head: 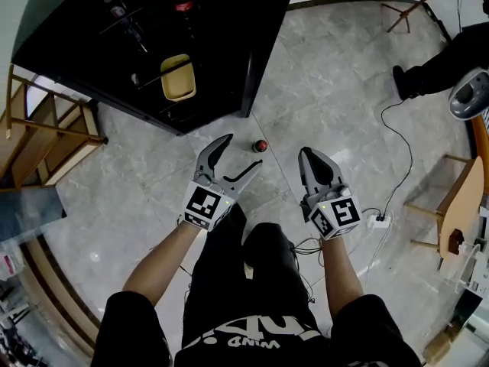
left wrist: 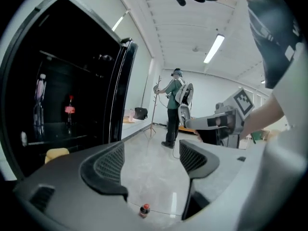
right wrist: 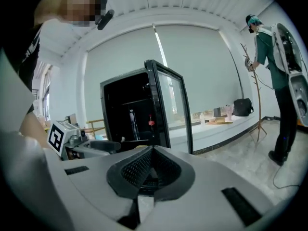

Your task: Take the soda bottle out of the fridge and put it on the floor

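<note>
On the grey floor before the open fridge, the bottle stands upright just ahead of the wide-open, empty left hand-held gripper, farther from the closed, empty right hand-held gripper.

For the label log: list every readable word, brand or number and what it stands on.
"WIND": white print on the person's black T-shirt, partly cut off.
Red-capped dark soda bottle on the floor: label too small.
Red-labelled bottle in the black fridge: too blurred.
Left hand-held gripper and right hand-held gripper: square markers only, no text.
</note>
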A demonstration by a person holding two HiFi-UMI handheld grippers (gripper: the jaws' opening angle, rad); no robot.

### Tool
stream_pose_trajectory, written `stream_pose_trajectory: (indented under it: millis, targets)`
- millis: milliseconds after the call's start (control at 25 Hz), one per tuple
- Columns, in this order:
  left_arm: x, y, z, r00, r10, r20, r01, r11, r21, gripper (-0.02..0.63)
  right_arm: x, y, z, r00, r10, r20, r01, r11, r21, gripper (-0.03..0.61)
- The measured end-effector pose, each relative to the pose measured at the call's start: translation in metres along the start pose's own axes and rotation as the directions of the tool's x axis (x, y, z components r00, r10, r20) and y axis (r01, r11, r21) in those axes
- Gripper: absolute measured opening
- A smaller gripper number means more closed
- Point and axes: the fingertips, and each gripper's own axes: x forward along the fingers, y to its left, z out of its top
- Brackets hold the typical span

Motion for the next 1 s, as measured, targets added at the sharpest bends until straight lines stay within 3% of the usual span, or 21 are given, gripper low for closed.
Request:
stream_pose_trajectory:
  millis: [280, 520, 680, 800, 840, 1000]
  targets:
    - [-0.048, -0.022, 0.123, 1.0, -0.009, 0.001, 0.009, 1.0, -0.006, 0.348, -0.038, 0.032, 0.116, 1.0, -0.016, -0.008, 0.017, 1.0, 0.024, 0.023]
    - [-0.067, -0.025, 0.179, 0.999, 0.02, 0.03, -0.018, 0.999, -0.051, 0.341, -0.057, 0.052, 0.16, 1.0, -0.009, 0.001, 0.009, 1.0, 0.024, 0.023]
    - [-0.071, -0.027, 0.197, 0.998, 0.049, 0.043, -0.047, 0.997, -0.06, 0.216, -0.064, 0.057, 0.173, 1.0, 0.009, 0.012, -0.009, 0.999, 0.035, 0.023]
    - [-0.069, -0.03, 0.212, 0.996, 0.07, 0.053, -0.067, 0.996, -0.058, 0.037, -0.063, 0.053, 0.179, 1.0, 0.026, 0.015, -0.027, 0.999, 0.042, 0.023]
    - [-0.069, -0.031, 0.215, 0.995, 0.081, 0.05, -0.078, 0.995, -0.061, 0.008, -0.062, 0.053, 0.182, 0.999, 0.033, 0.017, -0.033, 0.999, 0.042, 0.023]
    - [-0.07, -0.03, 0.222, 0.992, 0.118, 0.036, -0.114, 0.99, -0.079, 0.008, -0.063, 0.047, 0.194, 0.998, 0.046, 0.035, -0.047, 0.999, 0.027, 0.023]
